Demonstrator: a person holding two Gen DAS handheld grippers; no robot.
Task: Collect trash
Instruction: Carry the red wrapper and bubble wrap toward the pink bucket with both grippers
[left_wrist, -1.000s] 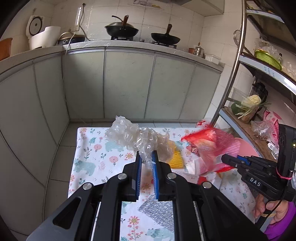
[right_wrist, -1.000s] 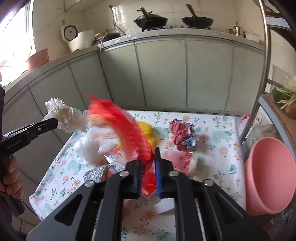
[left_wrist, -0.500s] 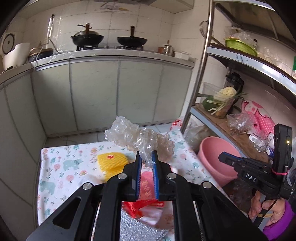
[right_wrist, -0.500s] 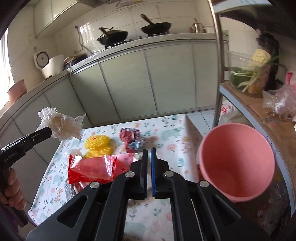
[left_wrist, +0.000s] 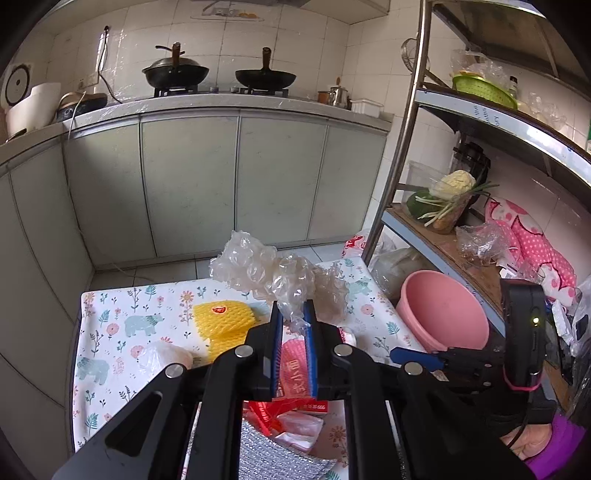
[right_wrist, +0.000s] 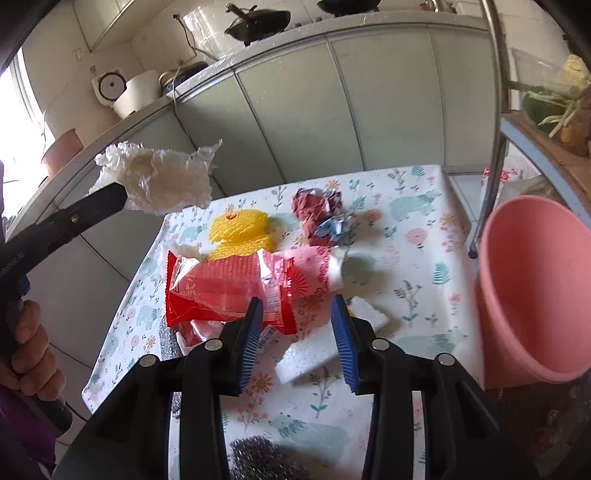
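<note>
My left gripper (left_wrist: 293, 321) is shut on a crumpled wad of clear plastic wrap (left_wrist: 273, 269), held up above the table; the right wrist view shows that wad (right_wrist: 159, 181) at upper left. The jaws of my right gripper (right_wrist: 295, 306) are opening, low over the table. A red snack bag (right_wrist: 229, 284) lies flat on the cloth, its near corner just at the left fingertip; the pads press on nothing. The pink basin (right_wrist: 535, 288) stands off the table's right edge, also seen as the basin (left_wrist: 443, 314) in the left wrist view.
On the floral tablecloth (right_wrist: 406, 221) lie a yellow foam net (right_wrist: 240, 232), a crumpled dark red and blue wrapper (right_wrist: 321, 214), a white foam block (right_wrist: 317, 354) and a steel scourer (right_wrist: 266, 458). A metal shelf rack (left_wrist: 399, 147) stands right, cabinets behind.
The right gripper carried the red bag in the air, then the bag lay on the table with the jaws shut and bare; now it has dropped lower with its jaws apart. The left gripper swung right.
</note>
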